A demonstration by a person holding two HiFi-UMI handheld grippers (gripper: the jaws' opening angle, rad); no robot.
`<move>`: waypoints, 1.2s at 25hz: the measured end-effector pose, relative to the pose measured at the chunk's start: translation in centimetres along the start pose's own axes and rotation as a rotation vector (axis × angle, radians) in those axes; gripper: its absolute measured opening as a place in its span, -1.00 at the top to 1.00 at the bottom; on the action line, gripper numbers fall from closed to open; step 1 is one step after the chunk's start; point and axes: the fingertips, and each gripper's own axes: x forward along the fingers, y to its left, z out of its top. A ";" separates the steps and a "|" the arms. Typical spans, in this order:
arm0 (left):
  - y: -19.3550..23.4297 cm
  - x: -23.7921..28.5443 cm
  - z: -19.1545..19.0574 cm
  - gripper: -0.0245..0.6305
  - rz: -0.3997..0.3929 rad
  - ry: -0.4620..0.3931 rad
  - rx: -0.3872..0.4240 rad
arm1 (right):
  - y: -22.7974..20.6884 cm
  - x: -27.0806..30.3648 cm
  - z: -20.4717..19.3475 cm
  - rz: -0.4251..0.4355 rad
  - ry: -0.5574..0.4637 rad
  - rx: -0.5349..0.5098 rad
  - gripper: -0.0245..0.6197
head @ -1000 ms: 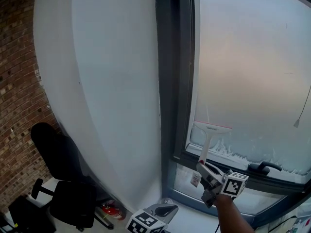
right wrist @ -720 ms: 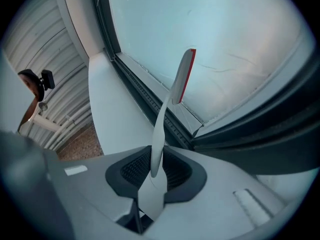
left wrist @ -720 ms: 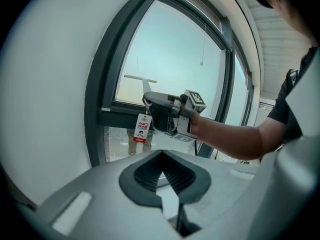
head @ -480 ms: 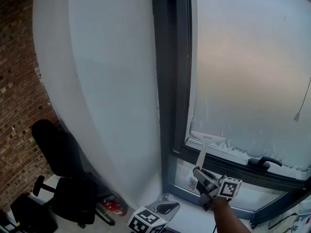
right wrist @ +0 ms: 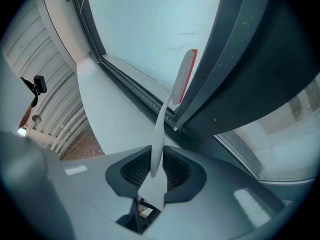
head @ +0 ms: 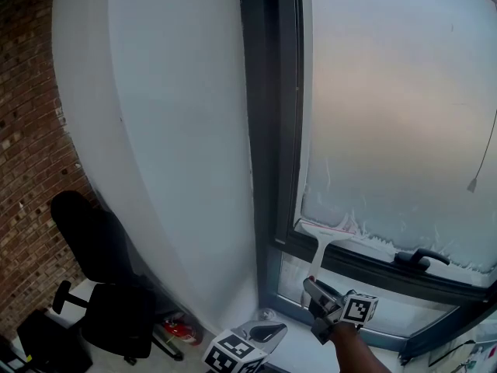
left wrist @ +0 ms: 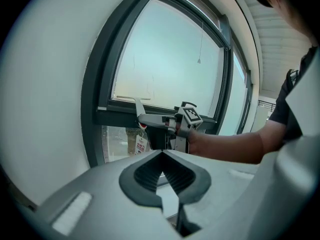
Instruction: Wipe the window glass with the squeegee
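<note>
No words, numbers or brand names can be read anywhere. A small white tag (left wrist: 141, 144) hangs low on the window (left wrist: 170, 59), under the dark bar of the frame. It has red and dark print on it, but the print is too small and fuzzy to make out. The cube by the window (head: 358, 308) and the cube at the bottom of the head view (head: 231, 353) have black and white square patterns on their sides. These are only blocks and squares, not letters or numbers.
</note>
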 end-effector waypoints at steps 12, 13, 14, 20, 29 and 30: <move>-1.7 1.0 0.2 0.92 -0.049 0.013 0.029 | 7.1 -3.1 6.0 0.100 -0.139 -0.102 0.65; -2.0 1.2 0.3 0.92 -0.057 0.015 0.034 | 7.6 -3.4 6.8 0.103 -0.146 -0.114 0.65; -2.3 1.4 0.3 0.92 -0.065 0.017 0.039 | 8.1 -3.6 7.7 0.105 -0.151 -0.128 0.65; -3.7 2.4 0.4 0.92 -0.097 0.025 0.056 | 12.2 -5.0 14.2 0.100 -0.161 -0.300 0.65; -4.4 2.6 0.7 0.92 -0.101 0.019 0.062 | 17.5 -5.2 21.4 0.162 -0.212 -0.405 0.65; -4.4 2.6 0.8 0.92 -0.099 0.017 0.062 | 17.6 -5.1 21.9 0.161 -0.212 -0.411 0.65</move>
